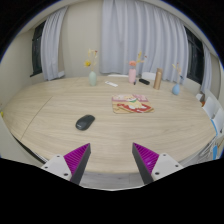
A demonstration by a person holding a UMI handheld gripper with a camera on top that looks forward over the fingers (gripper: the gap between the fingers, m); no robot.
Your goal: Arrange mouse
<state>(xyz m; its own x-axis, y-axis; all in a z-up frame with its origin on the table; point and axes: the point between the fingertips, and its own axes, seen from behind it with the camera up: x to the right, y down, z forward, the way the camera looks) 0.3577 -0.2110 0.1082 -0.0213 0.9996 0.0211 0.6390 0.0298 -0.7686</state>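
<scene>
Mouse (85, 122) lies on the table (60, 100), beyond the gripper (110, 160), whose fingers stand apart, ready to approach.

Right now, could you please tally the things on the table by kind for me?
Computer mouse: 1
Vases with flowers, first, second, third: 3
Brown bottle: 1
Flat mat with items: 1
Total: 6
The gripper has its fingers open, short of the mouse.

Dark mouse (85, 122) lies flat on the table, beyond the tongs (111, 158).
</scene>
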